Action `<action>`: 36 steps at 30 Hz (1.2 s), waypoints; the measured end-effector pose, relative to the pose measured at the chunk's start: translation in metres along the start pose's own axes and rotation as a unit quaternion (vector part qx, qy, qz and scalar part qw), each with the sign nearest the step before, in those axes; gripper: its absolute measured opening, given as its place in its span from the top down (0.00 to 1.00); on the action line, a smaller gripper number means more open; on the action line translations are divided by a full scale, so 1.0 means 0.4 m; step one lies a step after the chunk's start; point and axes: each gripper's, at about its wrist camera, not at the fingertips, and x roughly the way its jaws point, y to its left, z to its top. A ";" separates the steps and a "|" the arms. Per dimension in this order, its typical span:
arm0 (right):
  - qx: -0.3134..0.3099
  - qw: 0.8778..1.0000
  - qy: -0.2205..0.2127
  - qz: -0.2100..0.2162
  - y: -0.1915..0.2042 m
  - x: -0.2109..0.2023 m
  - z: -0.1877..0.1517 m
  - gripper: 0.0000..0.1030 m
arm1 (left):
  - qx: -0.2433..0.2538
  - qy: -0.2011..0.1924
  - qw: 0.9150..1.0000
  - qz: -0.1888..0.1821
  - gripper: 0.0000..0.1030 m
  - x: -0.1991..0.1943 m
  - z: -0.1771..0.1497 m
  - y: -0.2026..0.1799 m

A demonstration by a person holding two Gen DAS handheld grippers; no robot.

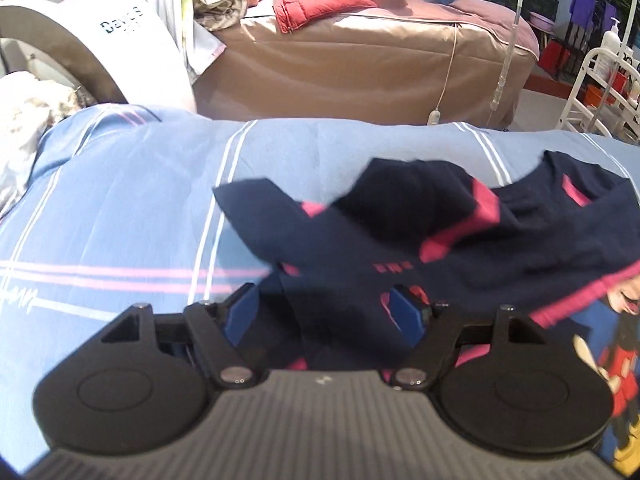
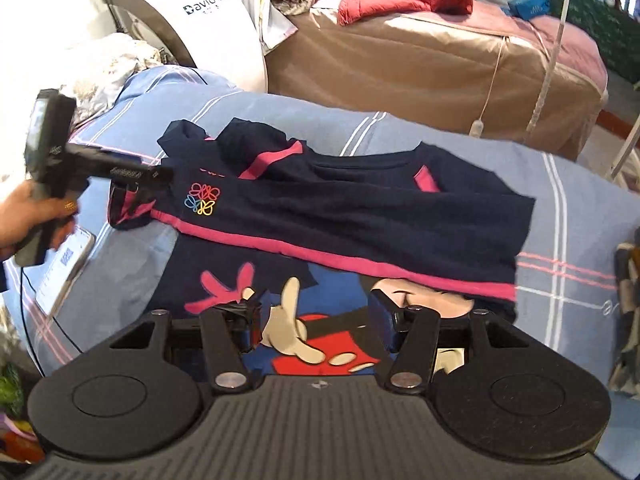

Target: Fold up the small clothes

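Observation:
A navy shirt with pink trim (image 2: 344, 216) lies across a blue striped bed sheet (image 2: 572, 216), folded over a Mickey Mouse garment (image 2: 320, 344). In the left wrist view the shirt's sleeve (image 1: 336, 280) drapes between the fingers of my left gripper (image 1: 326, 312), whose jaws stand wide apart with the cloth loose between them. That left gripper also shows in the right wrist view (image 2: 136, 184), at the shirt's left sleeve. My right gripper (image 2: 316, 320) is open and empty, low over the Mickey Mouse garment just before the shirt's pink hem.
A phone (image 2: 66, 268) lies on the sheet at the left. A brown-covered bed (image 2: 440, 64) with red clothes (image 2: 384, 0) stands behind. A white machine (image 2: 208, 20) is at the back left, a white rack (image 1: 600, 84) at the far right.

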 end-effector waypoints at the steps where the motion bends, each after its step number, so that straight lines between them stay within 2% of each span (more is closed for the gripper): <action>1: 0.006 1.000 0.004 -0.001 0.002 0.006 -0.001 0.12 | 0.008 0.005 1.000 -0.001 0.31 0.022 0.009 0.006; 3: 0.020 1.000 0.013 0.000 0.002 0.018 -0.005 0.12 | 0.025 0.009 1.000 0.001 0.34 0.049 0.012 0.011; 4: 0.026 1.000 0.017 -0.002 0.002 0.021 -0.010 0.12 | 0.024 0.011 1.000 -0.012 0.48 0.058 0.016 0.016; 5: 0.027 0.999 0.020 -0.005 0.004 0.025 -0.012 0.12 | 0.020 0.015 0.999 -0.025 0.66 0.064 0.017 0.019; 7: 0.034 0.999 0.026 -0.013 0.001 0.030 -0.018 0.12 | 0.019 0.034 0.999 -0.027 0.79 0.069 0.015 0.015; 8: 0.041 0.999 0.027 -0.015 -0.003 0.032 -0.017 0.12 | 0.019 0.036 0.999 -0.022 0.82 0.066 0.008 0.010; 13: 0.068 0.997 0.031 -0.030 -0.020 0.037 -0.023 0.12 | -0.029 0.055 0.997 -0.041 0.83 0.048 -0.019 0.009; 15: 0.070 0.996 0.031 -0.036 -0.020 0.035 -0.025 0.12 | -0.020 0.047 0.998 -0.037 0.84 0.042 -0.029 0.004; 16: 0.070 0.996 0.031 -0.038 -0.020 0.034 -0.026 0.12 | -0.015 0.048 0.998 -0.036 0.89 0.046 -0.030 0.000; 19: 0.066 0.996 0.032 -0.043 -0.022 0.033 -0.030 0.12 | -0.021 0.058 0.997 -0.050 0.92 0.054 -0.027 -0.002; 22: 0.060 0.997 0.031 -0.049 -0.038 0.033 -0.037 0.12 | -0.030 0.050 0.997 -0.053 0.93 0.037 -0.014 0.001; 25: 0.042 0.997 0.024 -0.065 -0.073 0.046 -0.045 0.12 | -0.060 0.037 0.995 -0.065 0.94 -0.005 0.022 0.008; 29: 0.009 0.992 0.018 -0.124 -0.159 0.090 -0.040 0.12 | -0.039 -0.001 0.997 -0.060 0.94 -0.098 0.093 -0.029; 33: -0.030 0.983 0.018 -0.178 -0.245 0.151 -0.049 0.12 | -0.041 -0.020 0.997 -0.066 0.93 -0.181 0.174 -0.068; 36: -0.051 0.980 0.020 -0.193 -0.288 0.193 -0.066 0.12 | -0.028 -0.038 0.996 -0.072 0.93 -0.237 0.240 -0.116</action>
